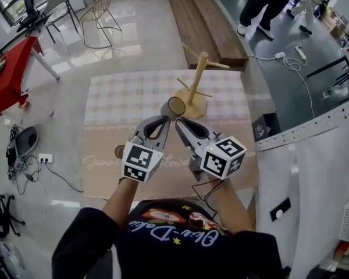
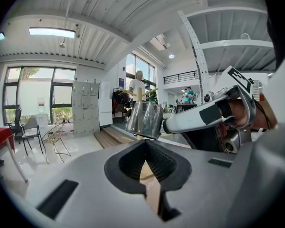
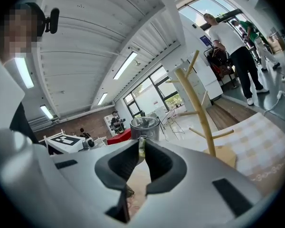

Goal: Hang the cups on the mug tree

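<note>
Jaws of the right gripper [image 3: 141, 144] are pinched narrowly on the thin handle of a steel cup [image 3: 145, 126]. The cup's body stands clear beyond the tips, probably so that the handle can be steered onto a peg. The pads cover most of the handle, so I cannot tell how much of its loop is free. In the head view the cup [image 1: 175, 105] is in the air above the checked tablecloth [image 1: 122, 97], with its mouth tilted toward the person, near the tree but apart from it.

The left gripper [image 2: 145, 141] is just beside the right one. Its jaws meet at the tips with nothing between them, and it seems to be waiting or ready to steady the cup.

A small dark round thing [image 1: 120, 151] on the cloth is half hidden behind the left gripper's marker cube. It may be another cup.

Farther off stands the wooden mug tree [image 1: 199, 77], and none of the pegs in view holds a cup.
</note>
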Demonstrator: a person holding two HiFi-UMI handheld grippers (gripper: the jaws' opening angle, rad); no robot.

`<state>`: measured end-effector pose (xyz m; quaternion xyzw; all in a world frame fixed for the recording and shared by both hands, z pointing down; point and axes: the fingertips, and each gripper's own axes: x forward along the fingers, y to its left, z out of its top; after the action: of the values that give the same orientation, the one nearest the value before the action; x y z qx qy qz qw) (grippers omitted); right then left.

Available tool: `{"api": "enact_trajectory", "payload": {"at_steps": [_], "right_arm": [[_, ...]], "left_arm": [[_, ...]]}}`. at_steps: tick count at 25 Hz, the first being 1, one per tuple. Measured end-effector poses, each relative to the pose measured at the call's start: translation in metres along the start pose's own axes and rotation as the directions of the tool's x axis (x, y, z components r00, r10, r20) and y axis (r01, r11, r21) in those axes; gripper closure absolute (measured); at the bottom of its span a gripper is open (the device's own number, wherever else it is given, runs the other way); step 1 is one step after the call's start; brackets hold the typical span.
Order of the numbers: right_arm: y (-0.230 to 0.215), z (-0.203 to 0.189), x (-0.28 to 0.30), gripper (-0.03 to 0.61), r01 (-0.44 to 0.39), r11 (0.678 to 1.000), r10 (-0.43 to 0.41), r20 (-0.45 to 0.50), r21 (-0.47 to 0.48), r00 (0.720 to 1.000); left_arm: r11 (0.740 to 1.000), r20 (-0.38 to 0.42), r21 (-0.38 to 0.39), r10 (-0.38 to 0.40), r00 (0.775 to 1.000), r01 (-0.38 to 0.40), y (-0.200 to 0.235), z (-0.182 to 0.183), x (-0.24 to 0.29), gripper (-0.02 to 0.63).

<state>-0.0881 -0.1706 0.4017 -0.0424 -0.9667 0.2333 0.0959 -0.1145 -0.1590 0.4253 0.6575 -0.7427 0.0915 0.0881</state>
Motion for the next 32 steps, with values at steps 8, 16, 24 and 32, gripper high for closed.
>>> {"api": "enact_trajectory", "payload": {"at_steps": [8, 16, 24, 32], "right_arm": [[-0.017, -0.003, 0.003, 0.532, -0.022, 0.997, 0.023, -0.021, 0.079, 1.000], [-0.029, -0.003, 0.001, 0.532, -0.063, 0.980, 0.064, 0.001, 0.186, 0.998], [-0.039, -0.001, 0.004, 0.532, -0.125, 0.940, 0.117, 0.045, 0.317, 0.992], [-0.047, 0.004, 0.003, 0.532, -0.171, 0.899, 0.150, 0.083, 0.403, 0.985]], "left_arm": [[0.999, -0.021, -0.002, 0.045, 0.999, -0.045, 0.006, -0.006, 0.014, 0.609], [0.998, -0.034, -0.007, 0.061, 0.998, -0.061, 0.004, -0.006, 0.021, 0.609], [0.997, -0.038, -0.009, 0.080, 0.996, -0.081, 0.006, -0.003, 0.028, 0.609], [0.995, -0.038, -0.012, 0.094, 0.995, -0.095, 0.007, 0.003, 0.036, 0.609]]}}
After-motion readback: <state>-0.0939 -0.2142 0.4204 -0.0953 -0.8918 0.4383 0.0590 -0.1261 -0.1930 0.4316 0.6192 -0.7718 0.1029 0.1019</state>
